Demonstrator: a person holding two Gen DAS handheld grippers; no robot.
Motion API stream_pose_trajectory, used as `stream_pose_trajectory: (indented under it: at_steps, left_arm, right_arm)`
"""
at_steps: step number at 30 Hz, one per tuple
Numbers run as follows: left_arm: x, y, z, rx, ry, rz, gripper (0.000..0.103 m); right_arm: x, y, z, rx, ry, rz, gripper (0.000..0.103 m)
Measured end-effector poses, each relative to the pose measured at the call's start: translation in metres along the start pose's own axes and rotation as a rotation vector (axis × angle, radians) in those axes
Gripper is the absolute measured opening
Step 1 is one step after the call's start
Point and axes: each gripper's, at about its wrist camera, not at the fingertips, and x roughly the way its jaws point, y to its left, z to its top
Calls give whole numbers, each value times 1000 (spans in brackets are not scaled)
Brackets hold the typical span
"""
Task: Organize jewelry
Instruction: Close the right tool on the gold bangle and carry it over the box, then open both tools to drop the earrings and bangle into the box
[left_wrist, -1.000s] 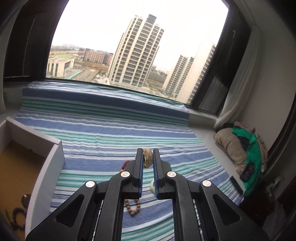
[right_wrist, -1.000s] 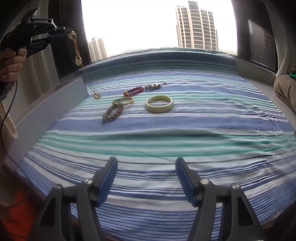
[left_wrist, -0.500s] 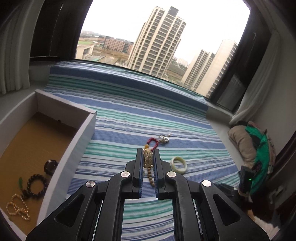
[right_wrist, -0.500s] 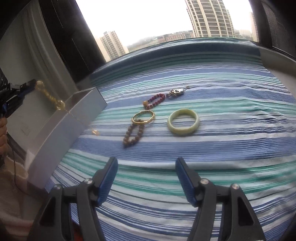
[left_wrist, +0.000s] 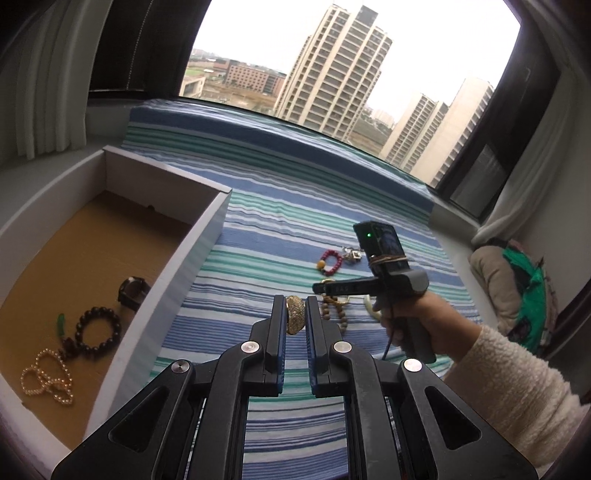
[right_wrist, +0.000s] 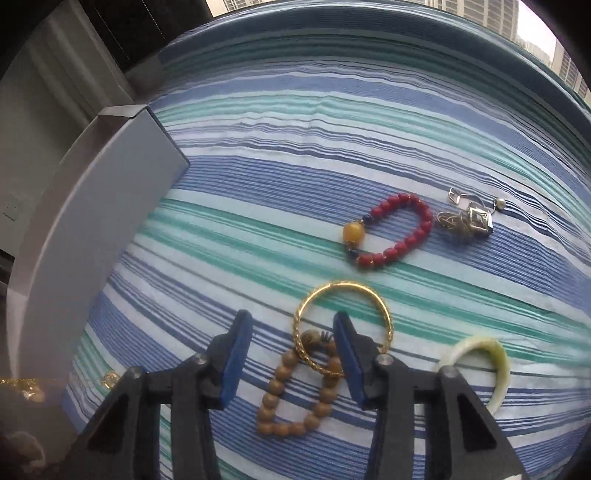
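- Left wrist view: gold necklace (left_wrist: 295, 319) pinched between the fingers of the left gripper (left_wrist: 295, 314), jaws narrow, clamped on its thick gold part. It's held up over the striped cloth (left_wrist: 288, 229), just right of the box (left_wrist: 207, 236), not over it yet.
- Risk: the fine chain hangs below the grip; right wrist view shows a gold blur and small pendant (right_wrist: 110, 377) low by the box's outer wall. Chain could snag on the box rim or drag outside the wall when the necklace goes in. Likely cause: too little lift before crossing the wall.
- Risk: only a small part is pinched, so a quick swing could slip it out.
- Right gripper (right_wrist: 291, 347) wide open, holding nothing, low over the cloth right of the box.
- Gold bangle (right_wrist: 341, 328) lies partly between its fingers (right_wrist: 236, 354); the right finger sits over the bangle's inside. Wooden bead bracelet (right_wrist: 295, 395) overlaps the bangle's near rim, also in the gap.
- Risk: closing now could catch both bangle and beads, or push the bangle flat and slide off; overlap is the cause.
- Green bangle (right_wrist: 495, 365) just right of the right finger, outside the gap.
- Red bead bracelet (right_wrist: 391, 232) and small tangle of metal pieces (right_wrist: 469, 218) farther from the box, untouched.
- Box already has a dark bead bracelet (left_wrist: 98, 328), pearl strand (left_wrist: 46, 376), and a watch (left_wrist: 132, 292).
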Motion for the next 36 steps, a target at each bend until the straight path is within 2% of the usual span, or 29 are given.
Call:
stream_pose_trajectory:
  at_steps: [1,2,4,5,6,9,14,22,30,36]
  left_arm:
    - [-5,1,1,0,-6,1,7]
    - [-10,3,1,1,-12,1,7]
    - [-19,5,2,-3,-21,-2,7]
    - [-23,6,3,-7,-23,-5,7]
    - [-27,8,4,-13,-25,-10,7]
    - [-42,10,7,-25,-38,-21,7]
    - [-72,12,14,-33,-70,-36,7]
    - [-133,31,33,-71,-145,-25,7]
    - [-185,73,60,-103,-266,103,7]
    - [-175,136,63,-180,-281,223,7]
  right_arm:
    - [10,1,3,-3,28,-16,46]
    - [18,1,5,9,46,-26,41]
    - [25,1,6,17,55,-7,25]
    - [27,5,4,-4,59,2,11]
    - [28,9,2,-26,55,-9,6]
    - [10,13,-2,-42,-13,-13,6]
    - [-32,17,-10,-44,-114,55,6]
    - [-84,62,-19,-155,-185,132,6]
    - [-128,147,1,-307,-268,245,6]
    - [-128,225,34,-422,-297,301,6]
